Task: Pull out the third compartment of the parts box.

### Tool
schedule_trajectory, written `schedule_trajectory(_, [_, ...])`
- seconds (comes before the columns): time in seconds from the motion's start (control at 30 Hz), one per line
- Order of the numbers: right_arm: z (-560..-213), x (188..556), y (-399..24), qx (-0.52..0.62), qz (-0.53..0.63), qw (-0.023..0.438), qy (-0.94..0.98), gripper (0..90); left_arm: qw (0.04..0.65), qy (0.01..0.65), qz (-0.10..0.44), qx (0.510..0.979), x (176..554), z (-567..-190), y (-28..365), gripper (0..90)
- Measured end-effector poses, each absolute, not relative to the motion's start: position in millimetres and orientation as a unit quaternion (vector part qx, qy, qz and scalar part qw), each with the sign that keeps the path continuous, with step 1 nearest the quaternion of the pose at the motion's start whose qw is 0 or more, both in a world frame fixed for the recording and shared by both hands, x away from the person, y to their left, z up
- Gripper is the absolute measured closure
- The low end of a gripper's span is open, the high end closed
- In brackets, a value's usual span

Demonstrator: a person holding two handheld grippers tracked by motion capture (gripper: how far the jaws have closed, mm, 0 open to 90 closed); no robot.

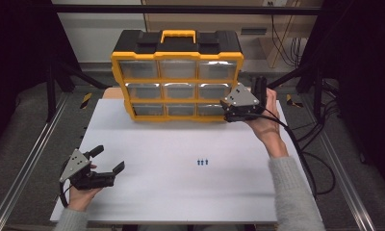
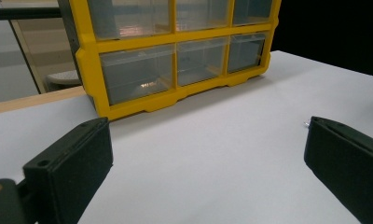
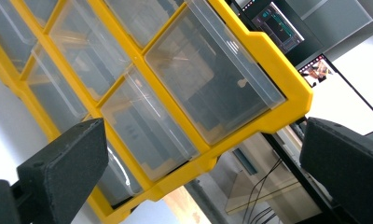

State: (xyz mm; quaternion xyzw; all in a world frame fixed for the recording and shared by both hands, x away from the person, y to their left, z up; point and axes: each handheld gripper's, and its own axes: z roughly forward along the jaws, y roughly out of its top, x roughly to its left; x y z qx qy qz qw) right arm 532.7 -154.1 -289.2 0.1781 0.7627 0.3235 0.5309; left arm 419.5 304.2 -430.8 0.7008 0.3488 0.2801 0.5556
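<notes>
Near left, the left tongs (image 1: pixel 106 160) rest spread on the bench (image 1: pixel 181 192); right tongs (image 1: pixel 224 109), spread, approach the organizer's (image 1: pixel 177 77) drawers—none opened yet.

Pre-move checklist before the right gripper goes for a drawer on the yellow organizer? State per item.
1. Right gripper open: ok, jaws stand wide apart in the right gripper view.
2. Right gripper lined up with a drawer: ok, it sits at the organizer's right column, middle to lower rows; exact drawer cannot tell.
3. Drawers shut: ok, all nine fronts look flush with the frame.
4. Left gripper out of the way: ok, open and low at the table's near left corner, holding nothing.
5. Small blue parts away from both hands: ok, they lie on open table.
6. Drawer contents: cannot tell, glare on the clear fronts.
</notes>
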Motion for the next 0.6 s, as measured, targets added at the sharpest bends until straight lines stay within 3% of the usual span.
schedule_trajectory(0.6, [-283.9, 550.5, -135.8, 0.136, 0.280, 0.571, 0.759, 2.9, 0.554, 0.350, 0.281, 0.701, 420.2, -431.2, 304.0, 0.7])
